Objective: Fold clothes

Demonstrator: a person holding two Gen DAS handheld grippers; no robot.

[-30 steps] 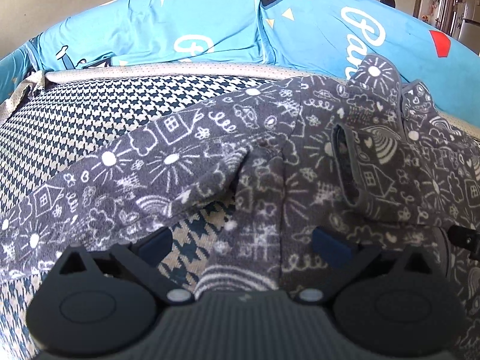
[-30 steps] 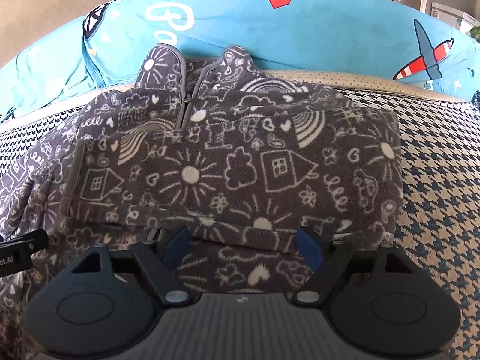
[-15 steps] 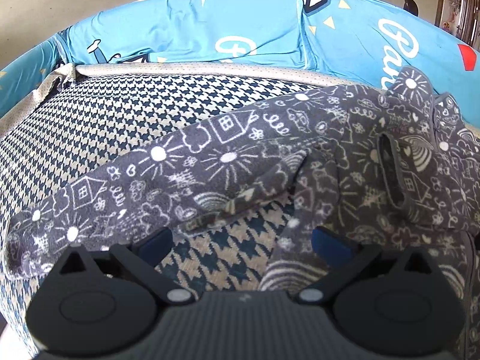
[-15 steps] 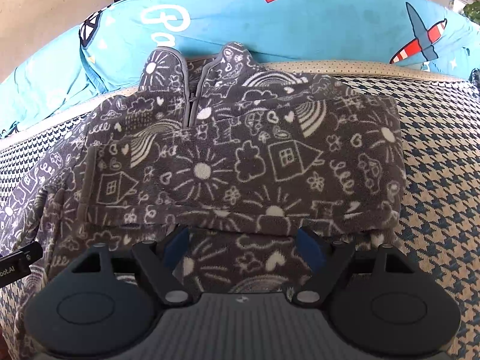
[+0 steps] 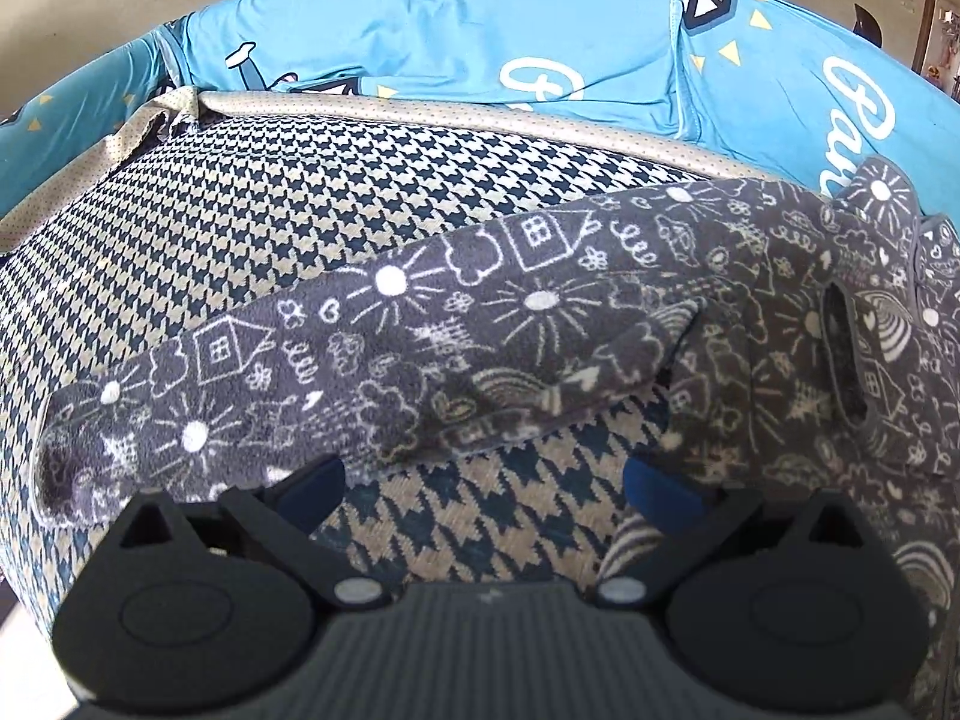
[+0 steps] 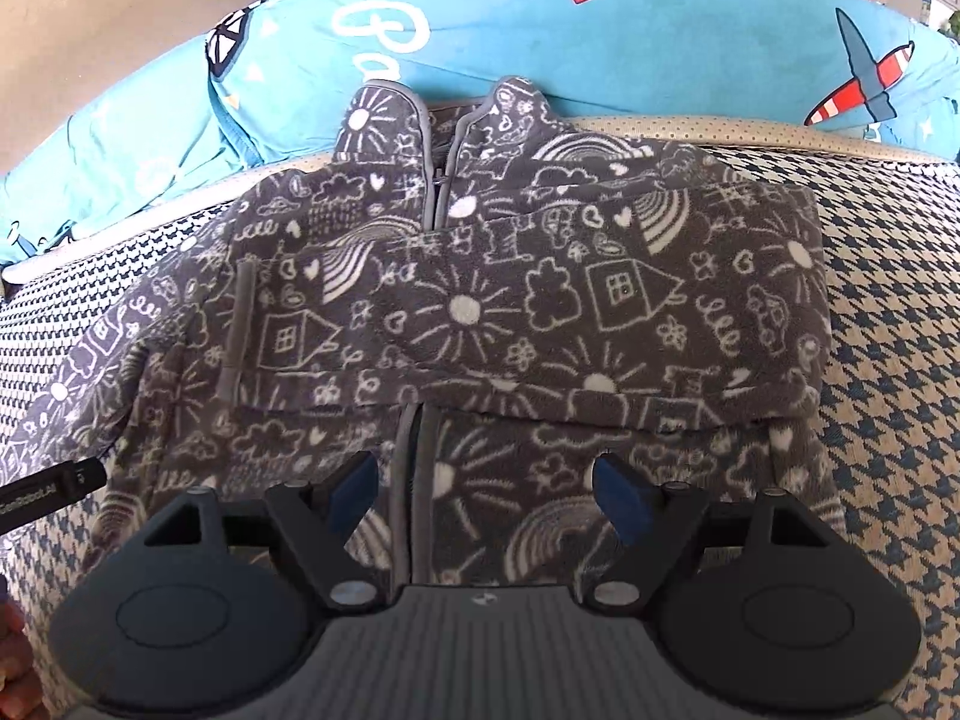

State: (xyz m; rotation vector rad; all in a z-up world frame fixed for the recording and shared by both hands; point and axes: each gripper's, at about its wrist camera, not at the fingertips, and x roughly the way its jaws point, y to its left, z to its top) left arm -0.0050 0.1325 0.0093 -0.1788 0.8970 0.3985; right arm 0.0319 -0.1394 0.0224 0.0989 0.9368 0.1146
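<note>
A grey fleece zip jacket (image 6: 510,324) with white doodle print lies on the houndstooth sofa seat (image 5: 270,216), collar toward the backrest. Its right sleeve is folded across the chest (image 6: 600,300). Its left sleeve (image 5: 372,354) stretches out flat to the left, with the cuff near the seat's left edge. My left gripper (image 5: 483,489) is open and empty, low over bare seat between that sleeve and the jacket body. My right gripper (image 6: 483,492) is open and empty over the jacket's lower front near the zip.
Blue printed cushions (image 5: 480,60) line the sofa back and also show in the right wrist view (image 6: 660,36). The left gripper's tip (image 6: 54,489) shows at the left of the right wrist view. The seat drops off at the left edge (image 5: 24,540).
My left gripper has moved left and back, so the outstretched sleeve is now central. My right gripper has pulled back a little toward the hem. Both stay open.
</note>
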